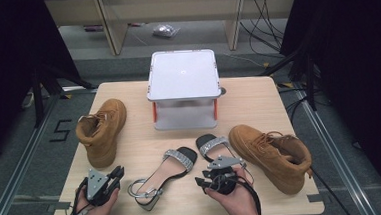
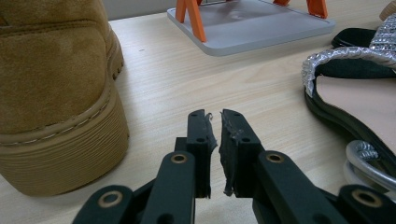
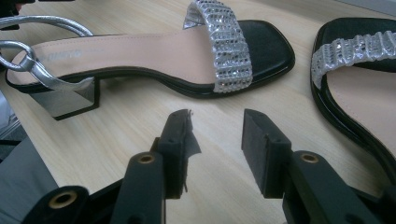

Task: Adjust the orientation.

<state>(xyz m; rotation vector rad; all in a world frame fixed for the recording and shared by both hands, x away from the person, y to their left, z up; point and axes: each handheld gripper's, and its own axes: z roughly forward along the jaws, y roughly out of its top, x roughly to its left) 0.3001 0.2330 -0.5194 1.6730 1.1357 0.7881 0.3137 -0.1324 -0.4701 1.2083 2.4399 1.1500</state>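
**Ana:** High view first: what lies nearest the 2 grippers?

**Ben:** 2 black sandals with glittering silver toe straps. The left sandal (image 1: pixel 163 173) lies slantwise near the table's front edge, between the left gripper (image 1: pixel 113 175) and the right gripper (image 1: pixel 203 182). It has a pale pink insole, a block heel and a looped silver ankle strap. The right sandal (image 1: pixel 212 145) sits just behind the right gripper, which covers its heel end.

**Ana:** Are the tongs holding anything?

**Ben:** No. The left gripper's jaws stand almost together with a thin gap and nothing between them. The right gripper's jaws stand apart over bare wood, released.

**Ana:** And the surface and room?

**Ben:** A pale wooden table (image 1: pixel 258 103) on grey floor, dark curtains at both sides. A tan boot (image 1: pixel 101 130) stands at the left, a second tan boot (image 1: pixel 271 155) lies at the right, and a white stand with orange legs (image 1: pixel 183 88) sits at the back centre. Cables trail on the floor behind.

**Ana:** What do the gripper views add?

**Ben:** Left gripper view shows the boot's (image 2: pixel 56 93) ribbed sole and stitching up close. Right gripper view shows the left sandal's (image 3: pixel 154 56) mirrored heel and printed lettering on its insole, too small to read, with the right sandal's (image 3: pixel 359 79) toe beside it.
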